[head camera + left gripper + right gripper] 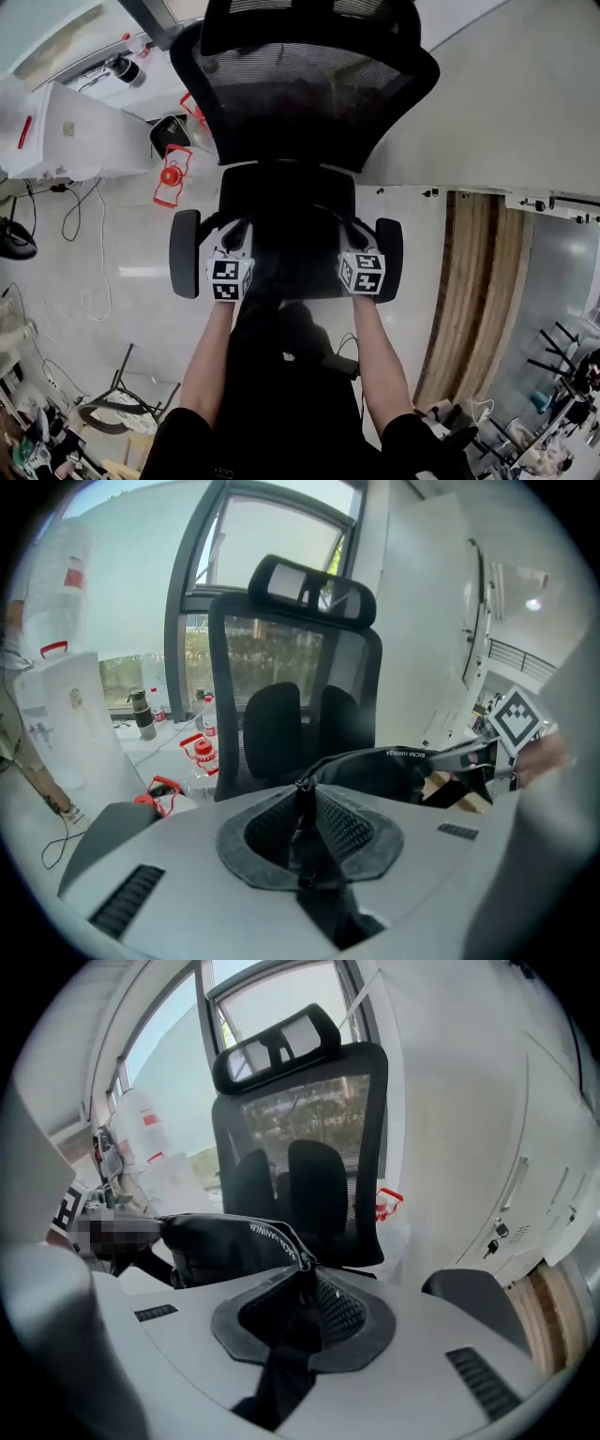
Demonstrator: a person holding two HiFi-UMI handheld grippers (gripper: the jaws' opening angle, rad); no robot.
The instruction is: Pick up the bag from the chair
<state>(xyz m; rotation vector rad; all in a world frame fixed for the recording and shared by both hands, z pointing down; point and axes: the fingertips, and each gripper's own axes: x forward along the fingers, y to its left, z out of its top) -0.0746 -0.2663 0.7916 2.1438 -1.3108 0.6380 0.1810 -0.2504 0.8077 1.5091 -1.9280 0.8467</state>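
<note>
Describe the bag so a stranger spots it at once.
Start at the black mesh office chair. In front of its backrest, a black fabric bag is stretched between the left tongs and right tongs. Unlike the chair, it is soft, with white lettering along its edge.

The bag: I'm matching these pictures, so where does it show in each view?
Head view: the bag lies just below centre, dark and hard to outline.
Left gripper view: right of centre, its edge between the jaws.
Right gripper view: left of centre, its edge between the jaws.
Shared landmark: the chair's mesh backrest.
</note>
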